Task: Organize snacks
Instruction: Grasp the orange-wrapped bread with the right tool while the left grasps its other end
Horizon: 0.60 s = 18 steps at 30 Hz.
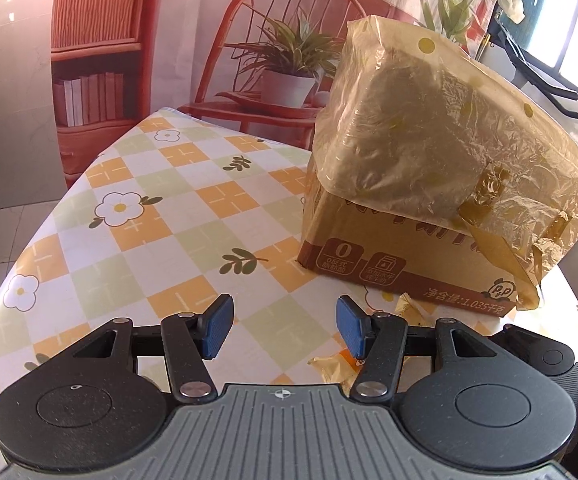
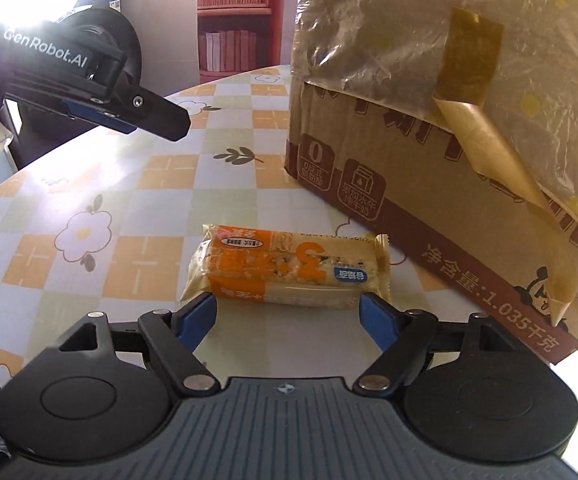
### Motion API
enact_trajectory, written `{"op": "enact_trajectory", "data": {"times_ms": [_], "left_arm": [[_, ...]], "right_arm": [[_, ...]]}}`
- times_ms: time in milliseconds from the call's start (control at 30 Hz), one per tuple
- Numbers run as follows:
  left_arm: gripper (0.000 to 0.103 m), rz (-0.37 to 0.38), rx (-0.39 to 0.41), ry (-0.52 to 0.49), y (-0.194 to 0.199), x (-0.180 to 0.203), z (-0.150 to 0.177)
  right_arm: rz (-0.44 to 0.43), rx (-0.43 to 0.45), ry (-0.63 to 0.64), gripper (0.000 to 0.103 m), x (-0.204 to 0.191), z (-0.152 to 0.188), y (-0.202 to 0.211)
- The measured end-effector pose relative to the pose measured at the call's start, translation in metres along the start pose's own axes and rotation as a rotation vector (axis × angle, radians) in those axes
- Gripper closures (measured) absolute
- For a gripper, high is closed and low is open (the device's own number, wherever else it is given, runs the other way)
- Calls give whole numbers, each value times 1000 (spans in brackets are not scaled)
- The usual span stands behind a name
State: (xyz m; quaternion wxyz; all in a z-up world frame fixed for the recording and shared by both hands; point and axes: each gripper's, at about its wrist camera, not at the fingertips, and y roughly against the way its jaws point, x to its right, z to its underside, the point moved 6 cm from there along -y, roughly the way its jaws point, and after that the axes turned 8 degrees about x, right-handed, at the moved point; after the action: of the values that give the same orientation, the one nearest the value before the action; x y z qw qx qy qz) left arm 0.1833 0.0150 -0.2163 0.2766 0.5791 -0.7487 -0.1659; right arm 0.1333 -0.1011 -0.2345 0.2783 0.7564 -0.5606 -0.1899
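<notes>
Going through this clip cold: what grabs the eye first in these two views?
The big cardboard box draped with a crinkled yellowish plastic bag dominates the right side of the flowered checked tablecloth. Next comes the orange-wrapped snack bar lying flat in front of the box, right ahead of the open right claw. The left claw is open too, holding nothing.

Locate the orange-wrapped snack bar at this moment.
In the right wrist view, the snack bar lies flat on the checkered tablecloth, just ahead of the open right gripper, left of the cardboard box.
</notes>
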Motion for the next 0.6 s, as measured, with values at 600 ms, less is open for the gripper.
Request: {"op": "enact_trajectory", "data": {"times_ms": [600], "left_arm": [[44, 53, -210, 81, -36, 22, 50]], "right_arm": [[-118, 59, 116, 13, 18, -1, -18]]}}
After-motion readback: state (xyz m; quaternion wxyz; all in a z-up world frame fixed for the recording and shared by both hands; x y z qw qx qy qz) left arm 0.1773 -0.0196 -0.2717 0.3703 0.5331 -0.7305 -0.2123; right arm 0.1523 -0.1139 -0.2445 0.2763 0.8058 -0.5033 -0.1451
